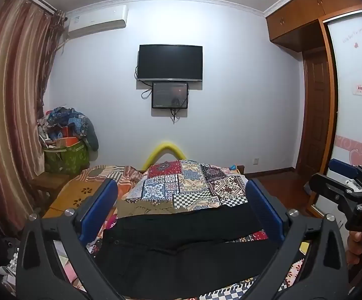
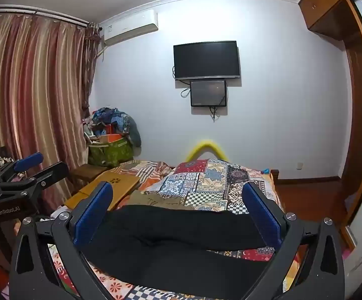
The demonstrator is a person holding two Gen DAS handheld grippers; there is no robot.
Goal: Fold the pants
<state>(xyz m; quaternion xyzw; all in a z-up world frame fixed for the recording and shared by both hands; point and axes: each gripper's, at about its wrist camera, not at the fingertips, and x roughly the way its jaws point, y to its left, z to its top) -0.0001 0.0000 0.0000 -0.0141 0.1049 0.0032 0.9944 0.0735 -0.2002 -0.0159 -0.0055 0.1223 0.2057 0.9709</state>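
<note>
Black pants lie spread across the bed, close under both cameras, and show again in the right wrist view. My left gripper hovers over them with its blue pads wide apart and nothing between them. My right gripper is likewise open above the pants, pads spread and gripping nothing. Each gripper appears in the other's view: the right gripper at the right edge with a hand below it, the left gripper at the left edge.
A patchwork quilt covers the bed beyond the pants. A wooden board lies on the bed's left side. A green bag piled with clothes stands by the striped curtain. A yellow arch rises at the bed's far end.
</note>
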